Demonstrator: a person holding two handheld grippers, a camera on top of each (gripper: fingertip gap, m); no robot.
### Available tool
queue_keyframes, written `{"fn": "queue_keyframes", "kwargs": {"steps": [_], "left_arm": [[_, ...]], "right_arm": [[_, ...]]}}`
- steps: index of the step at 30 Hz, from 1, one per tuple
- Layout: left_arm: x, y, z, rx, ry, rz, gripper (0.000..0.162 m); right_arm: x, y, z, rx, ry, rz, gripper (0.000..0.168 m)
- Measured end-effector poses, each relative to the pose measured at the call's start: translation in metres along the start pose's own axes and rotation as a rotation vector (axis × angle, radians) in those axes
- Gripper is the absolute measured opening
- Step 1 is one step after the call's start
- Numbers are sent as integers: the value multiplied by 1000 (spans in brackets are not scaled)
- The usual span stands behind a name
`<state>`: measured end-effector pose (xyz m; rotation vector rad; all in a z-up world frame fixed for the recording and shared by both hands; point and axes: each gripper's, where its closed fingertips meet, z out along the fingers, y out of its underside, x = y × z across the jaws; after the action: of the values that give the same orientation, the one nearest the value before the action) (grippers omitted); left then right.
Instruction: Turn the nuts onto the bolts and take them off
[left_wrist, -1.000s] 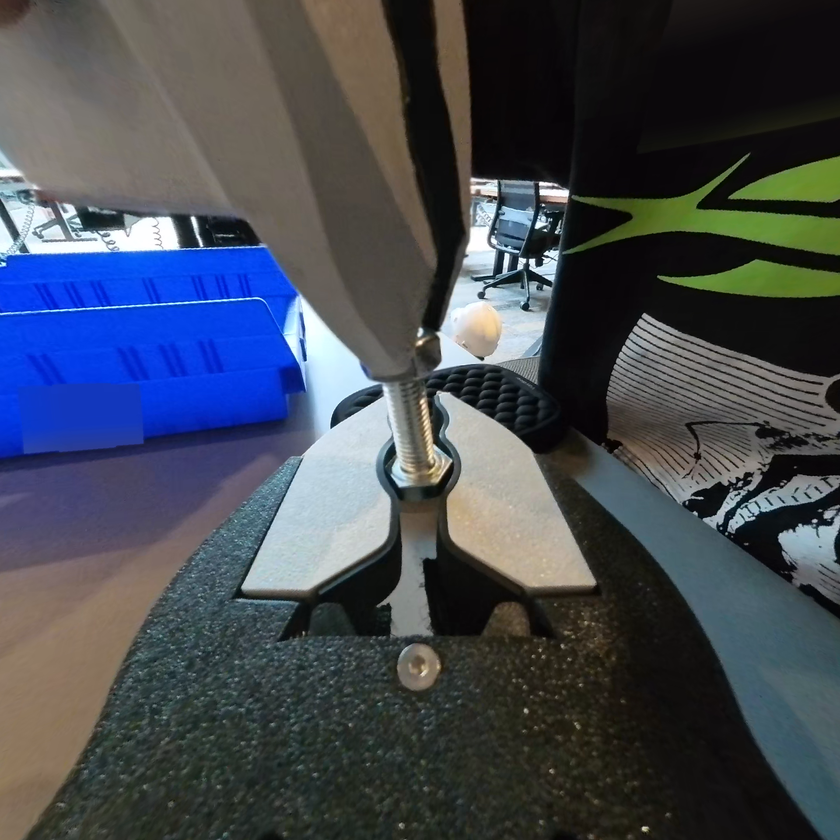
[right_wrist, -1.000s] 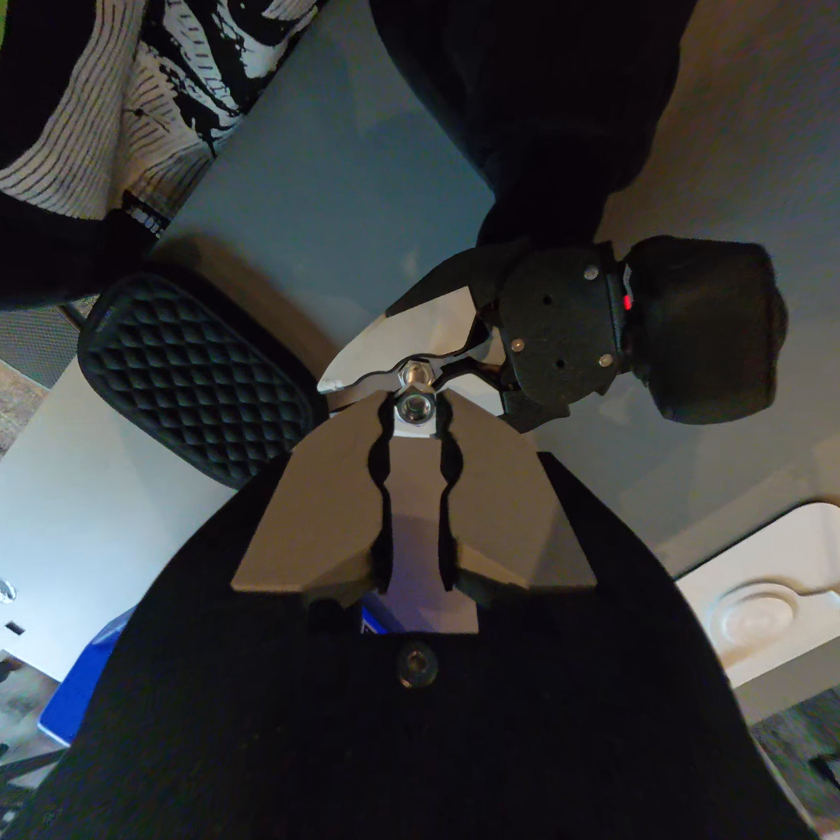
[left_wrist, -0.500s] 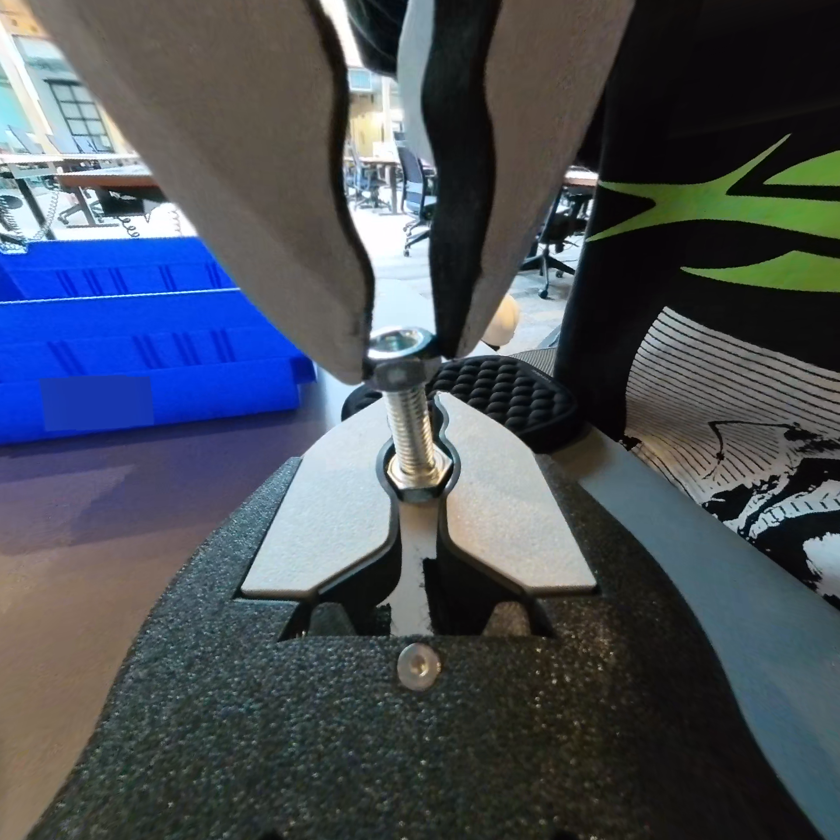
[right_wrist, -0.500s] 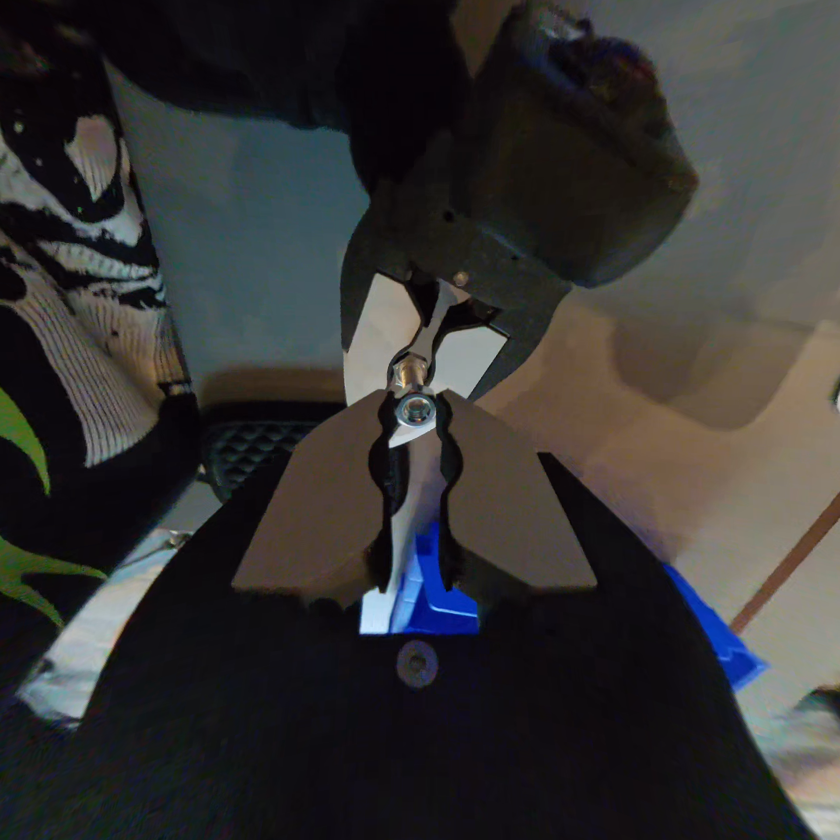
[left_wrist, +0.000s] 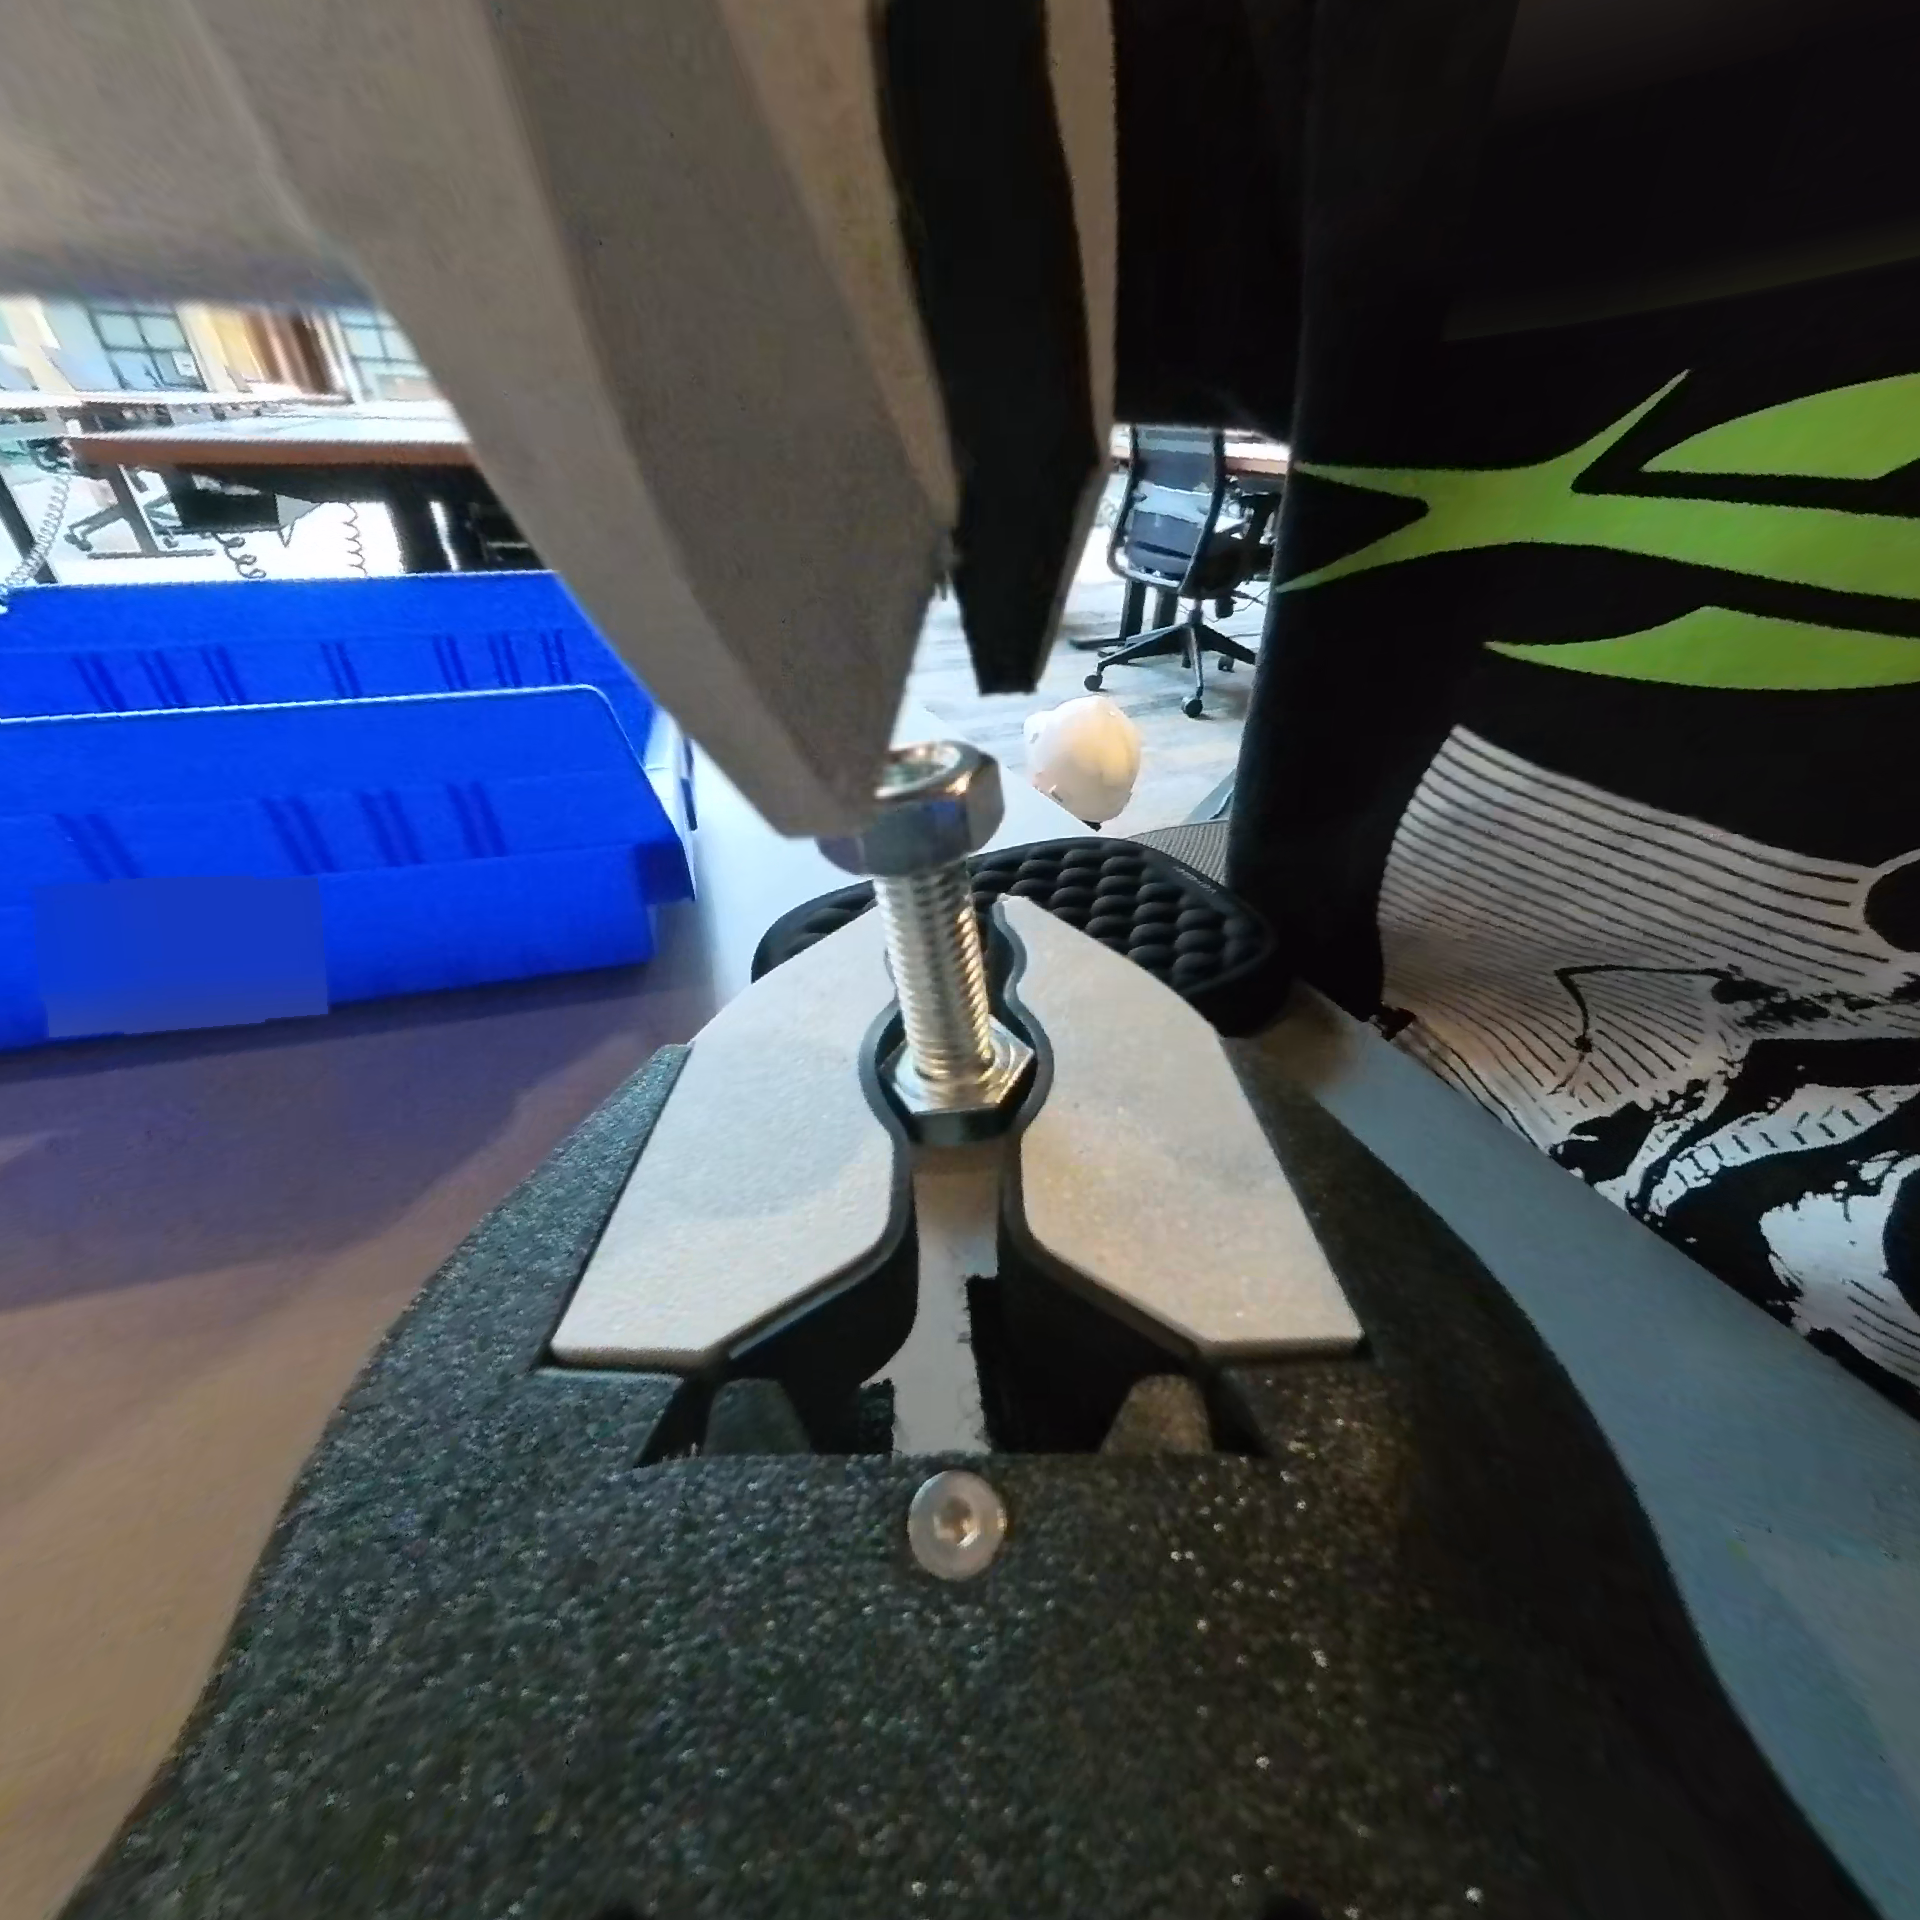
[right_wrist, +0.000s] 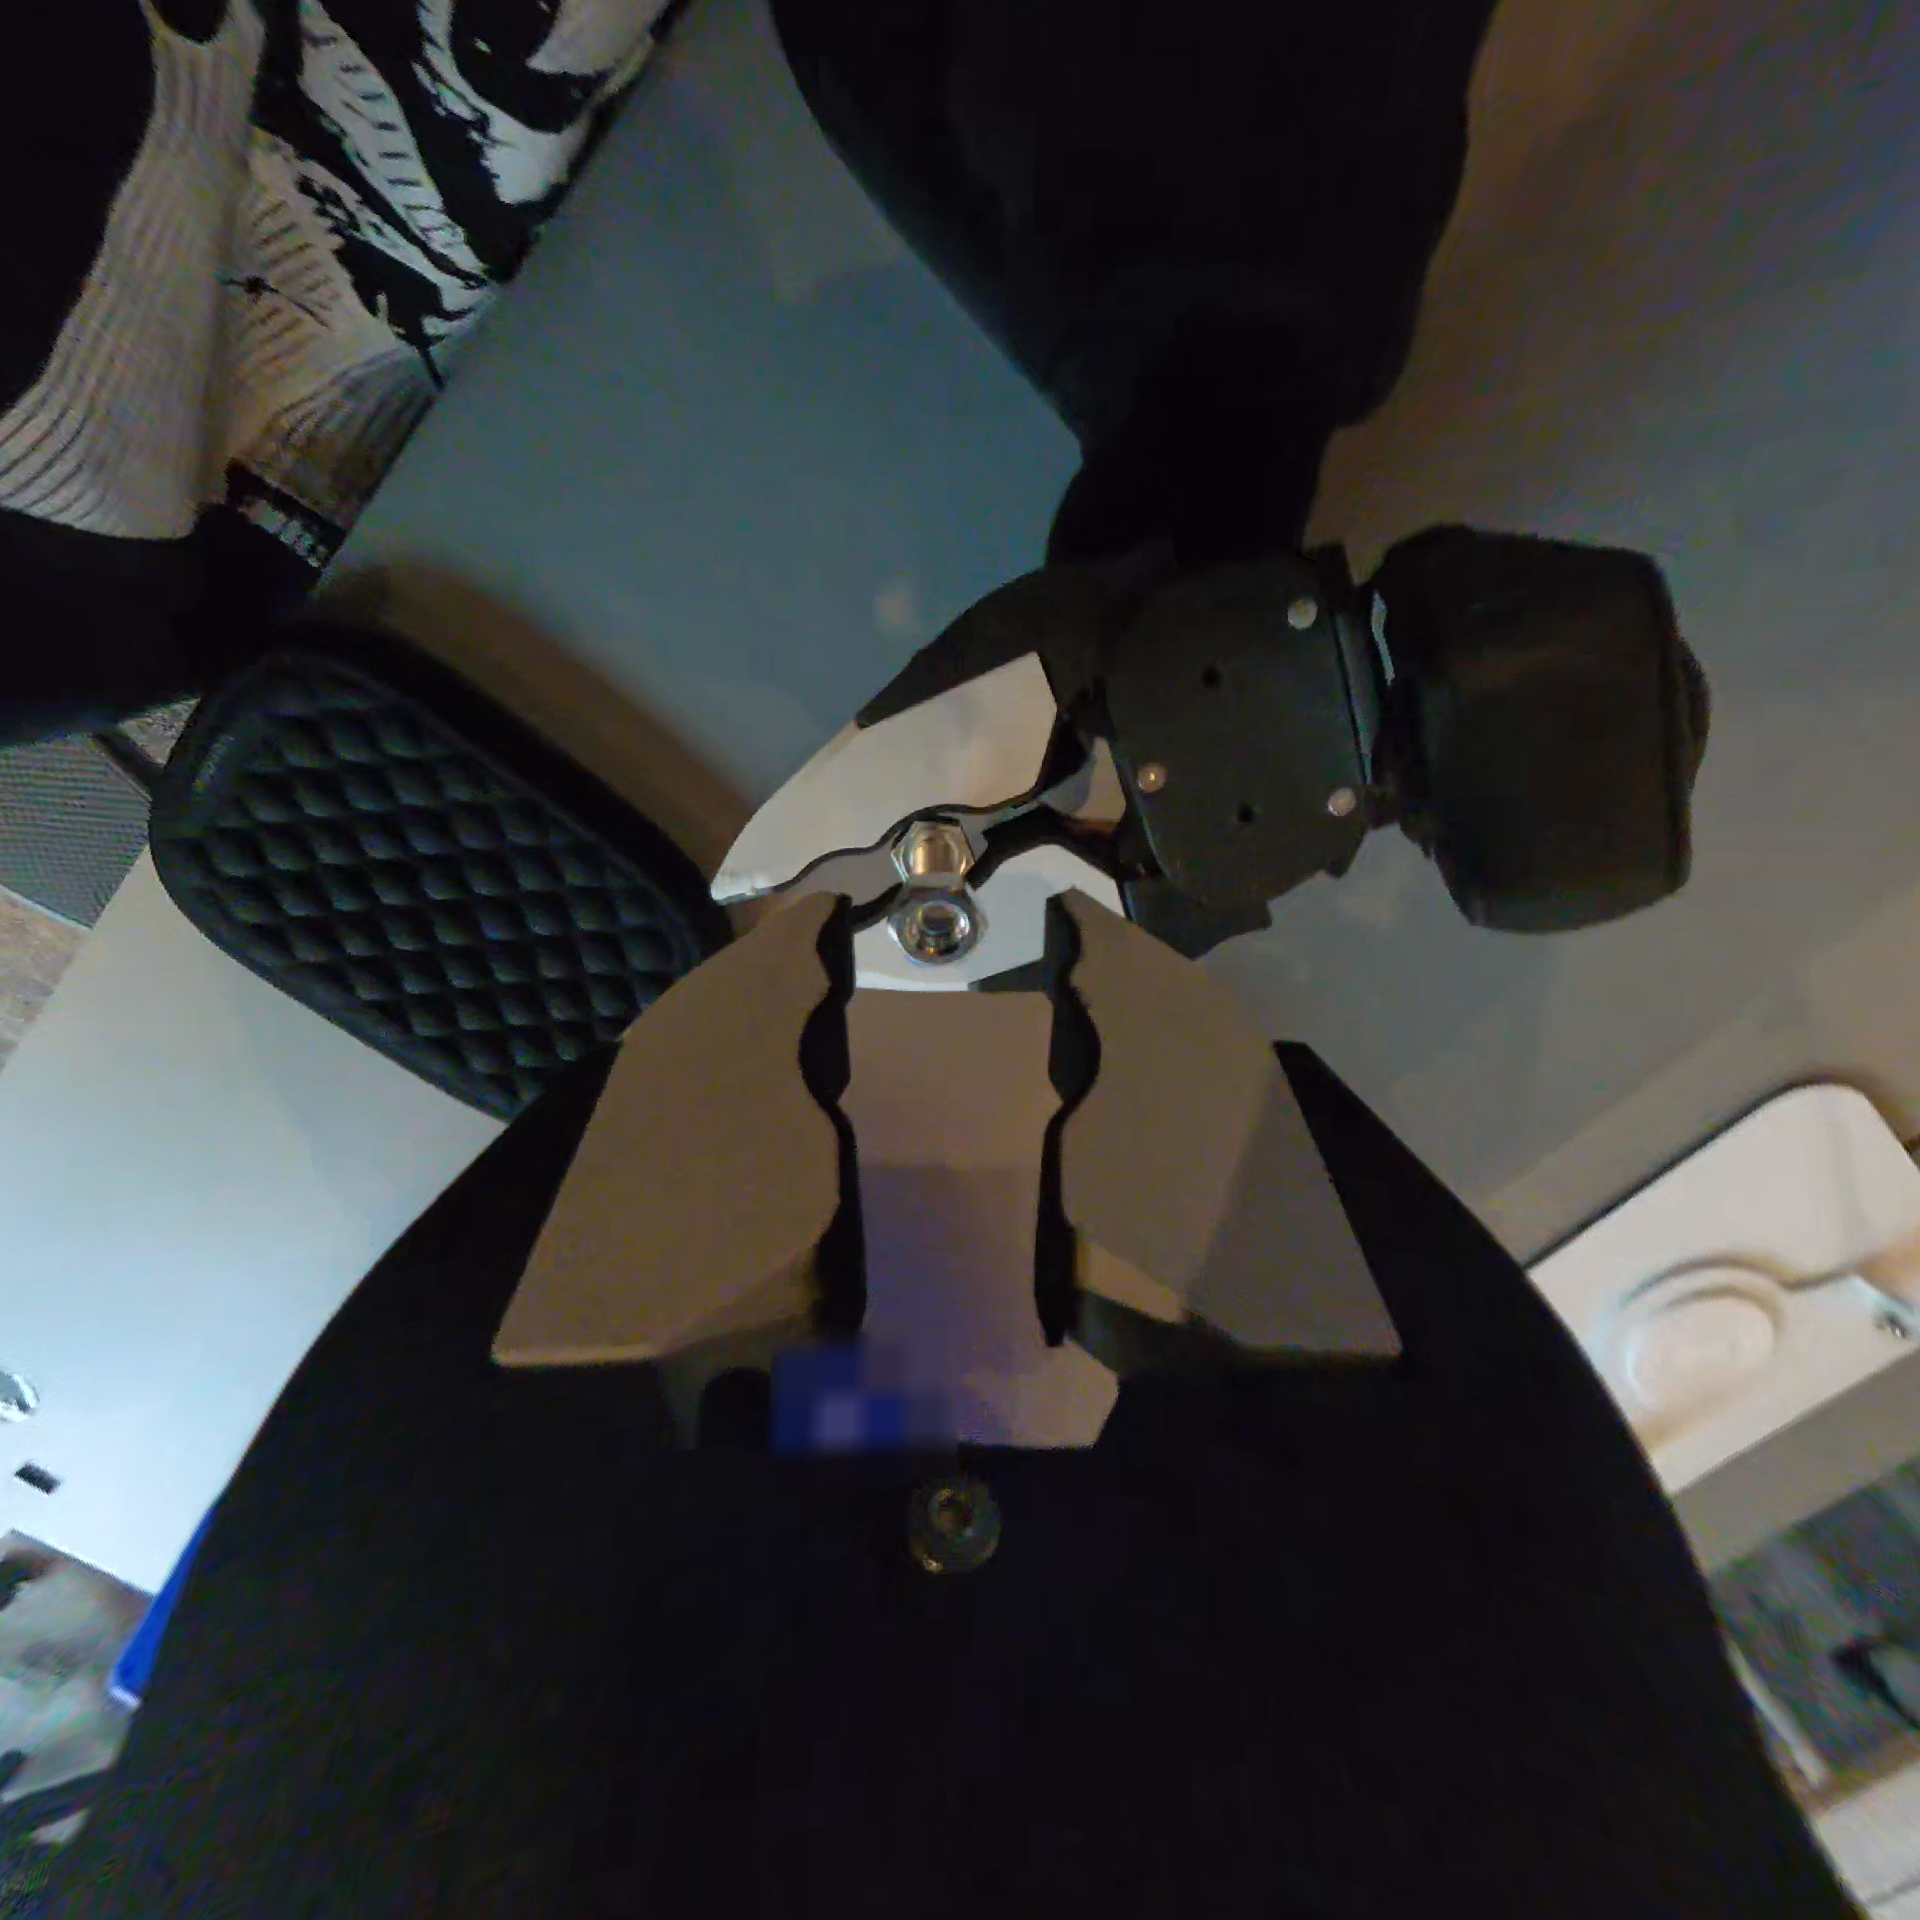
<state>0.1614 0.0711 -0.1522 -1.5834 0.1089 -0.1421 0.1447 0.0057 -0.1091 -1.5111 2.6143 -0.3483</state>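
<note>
A silver bolt (left_wrist: 930, 966) stands upright with a hex nut (left_wrist: 956, 1086) threaded low on its shaft. My left gripper (left_wrist: 951, 997) is shut on the nut. My right gripper (left_wrist: 925, 727) comes down from above, open around the bolt head (left_wrist: 935, 790); one finger touches the head's left side and the other stands apart on the right. In the right wrist view the right gripper (right_wrist: 940, 925) is open with the bolt head (right_wrist: 930, 927) between its tips. Beyond it the left gripper (right_wrist: 914, 862) clamps the nut (right_wrist: 933, 850).
Blue bins (left_wrist: 312, 810) stand at the left on the table (left_wrist: 208, 1299). A black textured pad (right_wrist: 416, 873) lies just behind the grippers. A white tray (right_wrist: 1714, 1299) is at the right. A person in a black printed shirt (left_wrist: 1662, 935) is close by on the right. My right fingertips sit around 8 cm from my left ones.
My right gripper was shut on the bolt head and twisted with it. It has now opened, let go of the head and swung back. The left gripper has held the nut still.
</note>
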Motion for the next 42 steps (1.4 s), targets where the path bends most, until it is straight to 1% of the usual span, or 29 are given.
{"fn": "queue_keyframes", "kwargs": {"steps": [5,7,10,13,15,18,23,25,28,29,30,33,35,39,42], "left_arm": [[1,-1,0,5,7,-3,11],[0,0,0,2,5,-3,11],[-1,0,0,1,-5,-9,11],[-3,1,1,-8,-20,-9,11],[-2,2,1,-16,-20,-3,11],[-3,2,1,-16,-25,-5,11],[-2,5,4,-47,-27,4,11],[-2,4,3,-37,-26,2,11],[-3,2,2,-17,-23,-5,11],[-2,2,2,-18,-20,-3,11],[-2,2,2,-20,-17,-1,11],[-1,1,1,-12,-8,-5,11],[0,1,1,-9,-2,-5,11],[1,1,1,-9,6,-3,11],[1,0,1,-6,7,-3,11]], "right_arm": [[-3,2,6,11,-54,-51,23],[-3,2,6,15,-54,-31,17],[-2,3,7,-30,-29,50,17],[-1,5,8,-123,3,186,16],[-2,5,8,-155,12,270,16],[0,5,9,-159,40,406,15],[-5,9,11,-181,42,731,15],[-5,9,12,-172,52,754,16],[-7,4,10,-137,24,640,41],[-6,3,7,-117,24,568,47],[-5,2,3,-98,30,481,49],[-1,7,-4,-82,47,214,44],[-2,7,-2,-49,34,77,39],[-2,0,1,24,-7,-35,29],[-2,2,4,7,-27,-62,26]]}}
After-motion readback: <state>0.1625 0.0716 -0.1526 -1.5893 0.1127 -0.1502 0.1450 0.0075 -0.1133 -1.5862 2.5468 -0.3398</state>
